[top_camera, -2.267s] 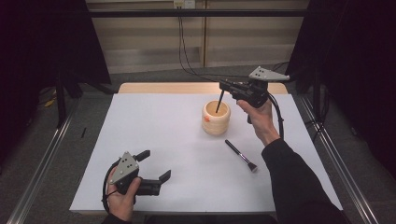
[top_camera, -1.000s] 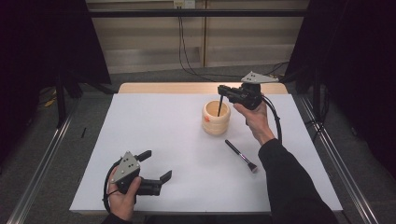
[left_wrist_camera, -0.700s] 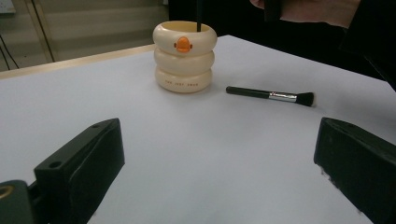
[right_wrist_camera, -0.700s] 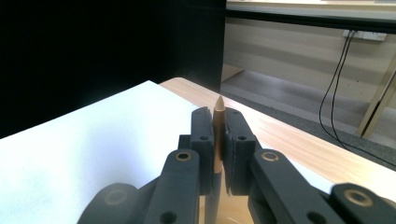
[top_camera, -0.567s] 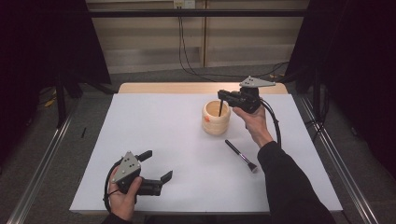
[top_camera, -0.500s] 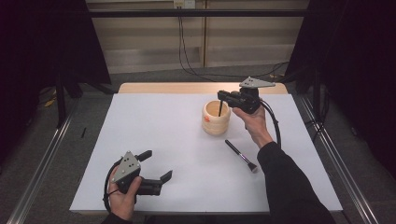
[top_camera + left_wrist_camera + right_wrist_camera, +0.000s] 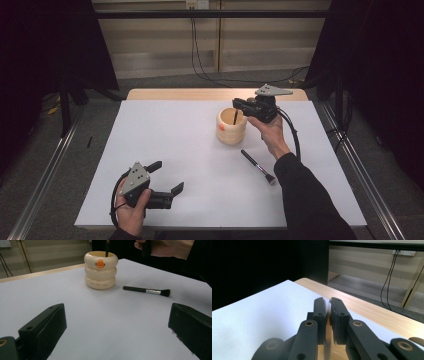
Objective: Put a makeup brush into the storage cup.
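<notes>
A cream ringed cup point(image 7: 231, 131) with an orange duck beak point(image 7: 100, 263) stands on the white sheet, right of centre. A thin dark brush point(image 7: 235, 118) stands nearly upright in it, its stem point(image 7: 107, 247) rising above the rim. My right gripper point(image 7: 236, 104) lies level just above the cup, shut on the top of that stem; in the right gripper view its jaws point(image 7: 329, 301) stand almost together. A second brush point(image 7: 257, 166) with a silver ferrule point(image 7: 152, 291) lies flat near the cup. My left gripper point(image 7: 169, 176) rests at the front left, open with nothing in it point(image 7: 117, 322).
The white sheet point(image 7: 175, 135) covers a wooden table whose far edge point(image 7: 175, 94) shows bare. Metal rails point(image 7: 360, 170) run along the floor on both sides. Cables hang down the back wall point(image 7: 200, 50). The person's right sleeve point(image 7: 310, 200) crosses the front right of the sheet.
The right hand has sunk a little and levelled its gripper over the cup, and the brush it holds has gone from slanted to nearly upright inside. The left gripper has stayed still.
</notes>
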`<state>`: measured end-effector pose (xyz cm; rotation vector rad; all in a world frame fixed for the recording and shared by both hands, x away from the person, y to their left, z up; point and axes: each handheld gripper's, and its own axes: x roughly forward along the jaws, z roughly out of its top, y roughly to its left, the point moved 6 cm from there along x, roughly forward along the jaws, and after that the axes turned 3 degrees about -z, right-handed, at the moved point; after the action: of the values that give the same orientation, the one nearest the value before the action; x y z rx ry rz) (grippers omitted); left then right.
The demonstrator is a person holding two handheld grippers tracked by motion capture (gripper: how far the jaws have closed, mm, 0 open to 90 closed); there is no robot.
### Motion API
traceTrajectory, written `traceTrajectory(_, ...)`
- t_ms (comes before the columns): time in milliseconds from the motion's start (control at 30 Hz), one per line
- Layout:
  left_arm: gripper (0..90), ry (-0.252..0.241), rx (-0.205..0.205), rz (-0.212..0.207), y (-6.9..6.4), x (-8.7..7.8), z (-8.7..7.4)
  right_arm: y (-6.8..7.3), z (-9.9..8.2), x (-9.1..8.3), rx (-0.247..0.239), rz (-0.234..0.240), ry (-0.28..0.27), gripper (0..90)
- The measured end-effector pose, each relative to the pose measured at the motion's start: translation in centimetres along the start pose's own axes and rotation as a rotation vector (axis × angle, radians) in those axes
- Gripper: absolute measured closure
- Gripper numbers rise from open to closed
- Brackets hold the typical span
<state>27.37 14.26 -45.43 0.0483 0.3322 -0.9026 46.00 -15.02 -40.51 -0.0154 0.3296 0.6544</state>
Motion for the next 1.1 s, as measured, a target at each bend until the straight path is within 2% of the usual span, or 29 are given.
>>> traceTrajectory(200, 1.5, 0.003, 0.016, -0.008, 0.0, 0.0, 0.0, -0.2, 0.1, -0.1, 0.005, -0.006, -0.007, 81.0)
traceTrajectory(433, 1.5, -0.002, 0.01, -0.002, 0.0, 0.0, 0.0, -0.5, 0.3, -0.5, 0.009, -0.019, -0.021, 68.3)
traceTrajectory(667, 1.5, -0.002, 0.008, 0.001, 0.0, 0.0, 0.1, 0.0, 0.4, -0.7, -0.001, 0.004, -0.034, 36.0)
traceTrajectory(733, 1.7, -0.003, 0.009, -0.002, 0.0, 0.0, 0.1, 0.0, 0.5, -0.8, -0.007, -0.012, -0.032, 27.8)
traceTrajectory(867, 1.7, -0.004, 0.007, 0.001, 0.0, 0.0, 0.1, -0.1, 0.7, -1.0, 0.01, -0.003, -0.046, 10.7)
traceTrajectory(1000, 1.7, -0.002, 0.011, 0.002, 0.1, -0.1, 0.1, -0.1, 0.8, -1.2, 0.018, -0.013, -0.054, 1.0)
traceTrajectory(1100, 1.7, -0.007, 0.001, -0.006, 0.0, -0.1, 0.0, 0.0, 0.6, -1.7, 0.006, -0.02, -0.061, 0.3)
